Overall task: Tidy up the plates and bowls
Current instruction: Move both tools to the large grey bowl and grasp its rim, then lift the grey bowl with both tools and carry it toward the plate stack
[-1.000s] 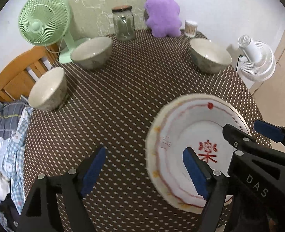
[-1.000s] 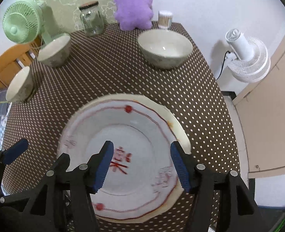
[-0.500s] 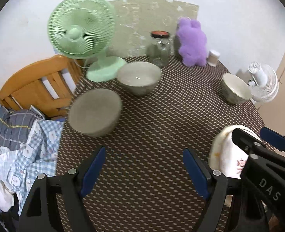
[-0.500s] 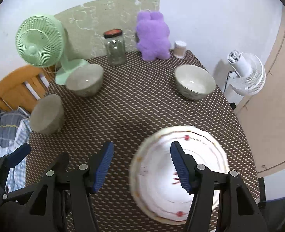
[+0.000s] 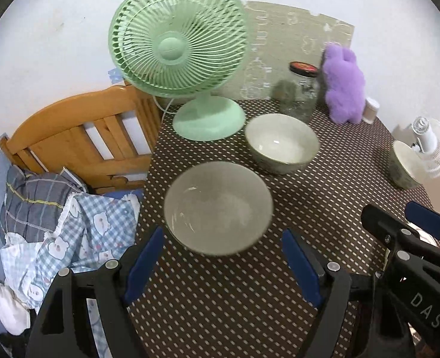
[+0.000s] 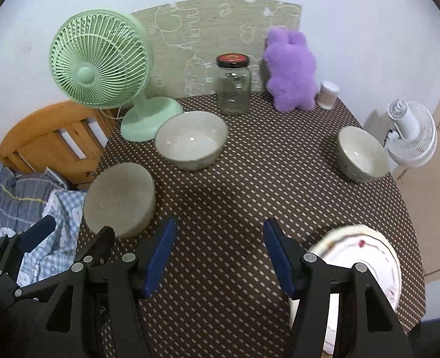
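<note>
Left wrist view: both sets of jaws spread and empty over a dotted bench [image 5: 324, 197] with three bowls and a plate.

Left gripper [image 5: 224, 264] has its jaws wide apart, gripping nothing, with the near bowl [image 5: 218, 207] just beyond them at 12 o'clock, apart from the pads. This view shows that bowl's pale, scuffed inside; the right wrist view shows it side-on at 9 o'clock. Second bowl [image 5: 281, 143] sits by the green fan [image 5: 178, 50]; the third [image 5: 403, 164] lies at 3 o'clock, cut by the frame edge. Right gripper [image 6: 218, 256] has its jaws parted and empty above bare cloth. Only the right view shows the plate [image 6: 366, 262], white with red rim lines, at 4 o'clock near the bench edge, partly behind one finger.
</note>
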